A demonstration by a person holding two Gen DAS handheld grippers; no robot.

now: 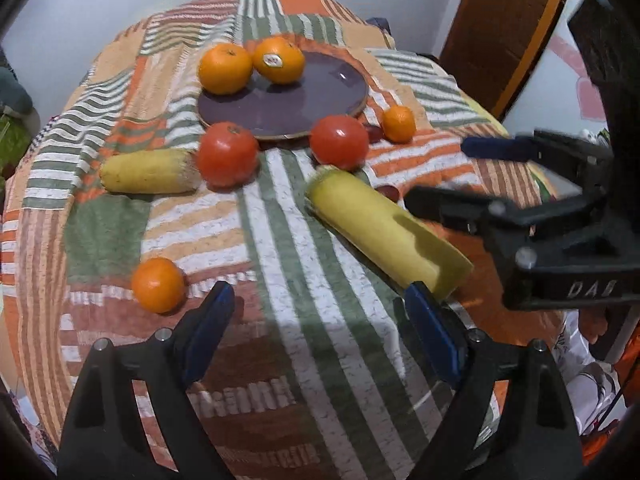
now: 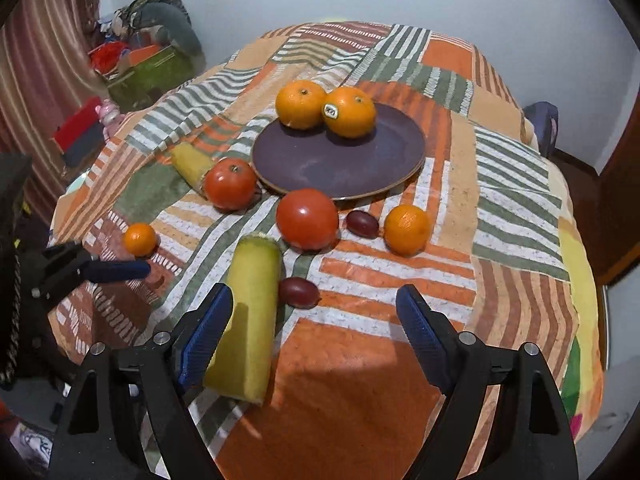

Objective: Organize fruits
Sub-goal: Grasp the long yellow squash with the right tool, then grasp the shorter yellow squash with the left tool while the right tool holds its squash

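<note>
The left gripper (image 1: 316, 316) stands wide open with nothing between its blue pads, above striped cloth at the bottom of the left wrist view. A small orange (image 1: 158, 285) lies just left of its left finger; the long yellow fruit (image 1: 386, 232) runs from centre frame down to the tip of its right finger. The right gripper (image 2: 316, 320) is also open and grips nothing; in its view that yellow fruit (image 2: 250, 316) lies against the inner side of its left pad, a dark grape (image 2: 299, 292) just beyond. Two large oranges (image 2: 326, 110) sit on the purple plate (image 2: 340, 164), upper centre.
</note>
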